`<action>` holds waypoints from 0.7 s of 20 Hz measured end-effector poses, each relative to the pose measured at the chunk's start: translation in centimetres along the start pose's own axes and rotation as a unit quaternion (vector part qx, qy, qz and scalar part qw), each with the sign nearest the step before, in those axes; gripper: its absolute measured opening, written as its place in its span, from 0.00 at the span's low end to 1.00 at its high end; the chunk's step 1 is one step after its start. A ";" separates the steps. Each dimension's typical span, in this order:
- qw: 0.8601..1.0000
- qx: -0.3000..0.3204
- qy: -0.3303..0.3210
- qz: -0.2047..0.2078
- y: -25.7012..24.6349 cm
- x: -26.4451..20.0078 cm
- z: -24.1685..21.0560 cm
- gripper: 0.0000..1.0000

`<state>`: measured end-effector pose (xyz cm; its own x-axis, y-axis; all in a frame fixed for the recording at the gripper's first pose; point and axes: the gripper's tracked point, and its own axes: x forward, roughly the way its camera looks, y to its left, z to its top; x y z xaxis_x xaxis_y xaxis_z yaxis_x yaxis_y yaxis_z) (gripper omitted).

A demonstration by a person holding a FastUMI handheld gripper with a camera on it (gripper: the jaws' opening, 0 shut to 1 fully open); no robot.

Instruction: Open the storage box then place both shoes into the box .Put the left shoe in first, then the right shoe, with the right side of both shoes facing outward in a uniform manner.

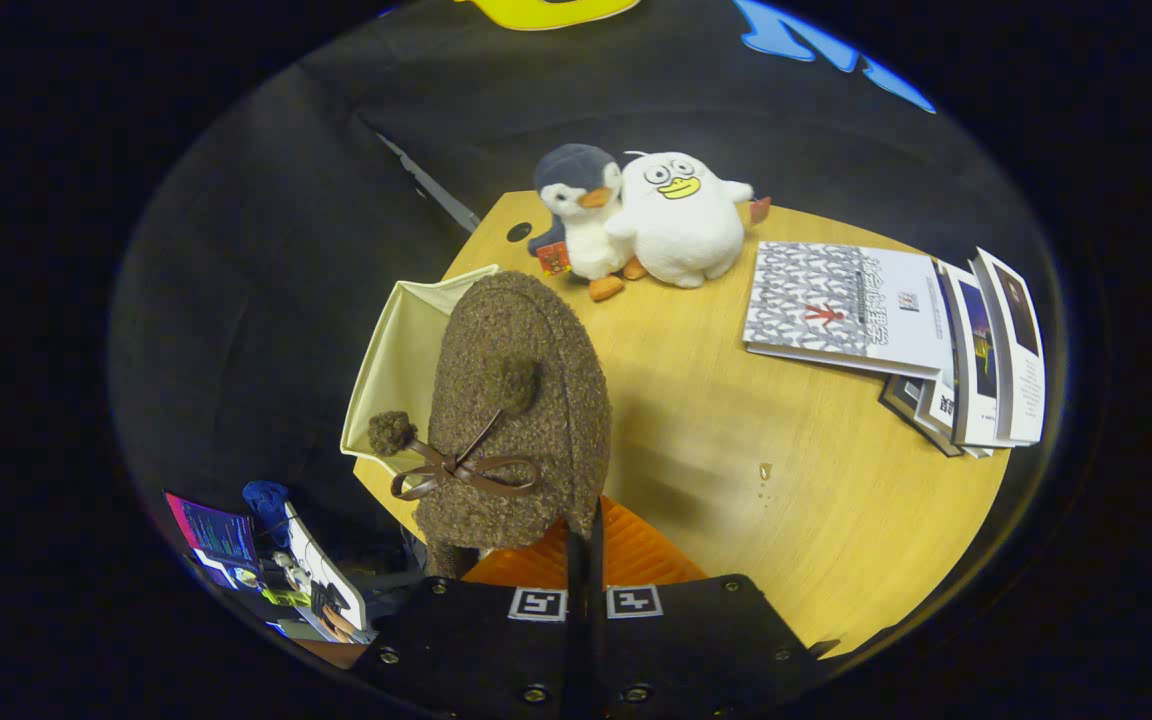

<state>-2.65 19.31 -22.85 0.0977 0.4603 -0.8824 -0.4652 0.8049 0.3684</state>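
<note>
Gripper (584, 540) clenched on brown shoe (516, 400) (bow on top), raised beside storage box (401, 360), wooden table (736, 440)

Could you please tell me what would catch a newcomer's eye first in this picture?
Most striking is the brown fuzzy shoe with pom-poms and a bow, held up just ahead of the gripper, whose fingers are closed on its rear edge. It hangs over the open cream storage box. Beyond, two plush toys sit on the wooden table.
</note>
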 end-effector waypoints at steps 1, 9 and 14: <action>1.000 -0.010 0.003 0.006 1.1 0.4 0.7 0.01; 0.995 -0.091 0.024 0.028 9.7 3.5 5.9 0.00; 0.992 -0.110 0.049 0.035 13.0 6.6 7.8 0.00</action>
<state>-1.21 35.71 -21.59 -0.0228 0.4652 -0.8849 -0.6501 0.6655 0.3666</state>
